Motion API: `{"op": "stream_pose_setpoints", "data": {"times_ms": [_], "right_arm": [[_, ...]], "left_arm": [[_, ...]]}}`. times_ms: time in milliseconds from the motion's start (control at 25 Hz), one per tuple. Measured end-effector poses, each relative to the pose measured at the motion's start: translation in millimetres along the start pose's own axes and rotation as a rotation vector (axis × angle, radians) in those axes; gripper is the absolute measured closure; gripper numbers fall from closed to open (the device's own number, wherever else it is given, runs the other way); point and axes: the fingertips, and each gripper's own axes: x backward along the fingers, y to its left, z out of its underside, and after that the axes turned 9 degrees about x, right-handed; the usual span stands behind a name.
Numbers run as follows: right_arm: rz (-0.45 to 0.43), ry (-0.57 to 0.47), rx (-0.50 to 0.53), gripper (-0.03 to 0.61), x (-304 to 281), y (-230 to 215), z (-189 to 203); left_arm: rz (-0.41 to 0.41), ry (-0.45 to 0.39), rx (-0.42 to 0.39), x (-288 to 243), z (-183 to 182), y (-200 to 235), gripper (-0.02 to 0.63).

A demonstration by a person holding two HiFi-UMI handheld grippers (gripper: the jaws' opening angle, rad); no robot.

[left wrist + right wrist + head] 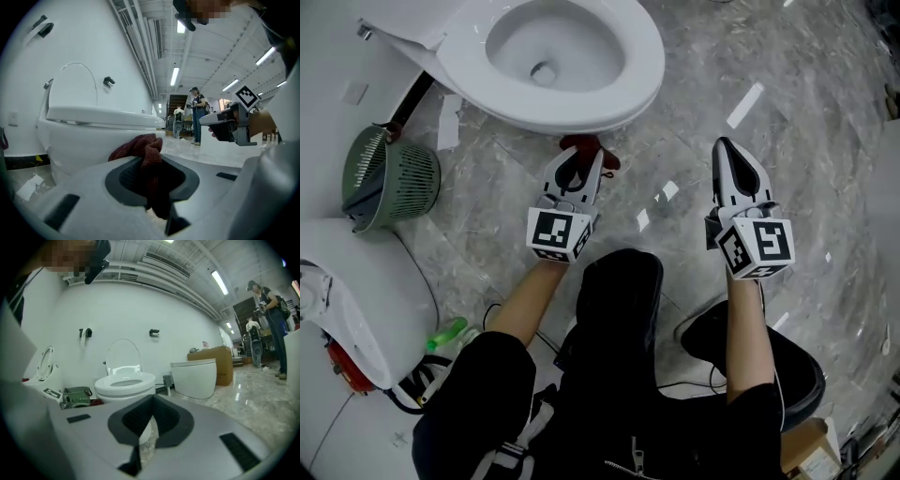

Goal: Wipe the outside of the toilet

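While a green slotted plastic basket [389,178] sits on the grey marbled floor [825,122] at far left, the white ceramic toilet [572,111] stands just right of it, seat down and lid up. Left gripper [578,159] is clamped on a bunched dark red cloth [609,159], held right at the lower front of the bowl's outside; can't tell if cloth and bowl touch. Right gripper [727,155] hangs over bare floor right of the bowl, jaws closed with nothing between them.

head view looks steeply down on the toilet [639,66]; both gripper views face it low, left nearest.
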Motion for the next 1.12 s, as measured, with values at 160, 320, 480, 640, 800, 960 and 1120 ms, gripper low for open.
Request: {"op": "stream_pose_setpoints", "data": {"times_ms": [160,320,480,640,800,960,1120], "right_arm": [[-0.029,-0.039,-0.01,0.575,-4,-14,-11],[-0.052,-0.077,-0.033,0.575,3,-33,-15],[-0.095,-0.094,-0.019,0.575,10,-50,-20],[-0.162,-0.094,0.026,0.575,20,-64,-45],[-0.224,-0.051,0.055,0.575,33,-75,-80],[-0.283,0.005,0.059,0.575,56,-80,-134],[-0.339,0.048,0.058,0.575,84,-94,-213]], "left_arm": [[-0.027,0.021,0.012,-17,8,-16,0.546],[-0.03,0.029,0.052,-40,13,-39,0.545],[-0.113,0.008,0.071,-49,17,-43,0.545],[-0.178,0.002,0.086,-40,1,-51,0.541],[-0.221,-0.002,0.097,-34,-47,-73,0.541],[-0.237,-0.002,0.096,-29,-122,-103,0.54],[-0.247,0.004,0.102,-23,-212,-143,0.54]]}}
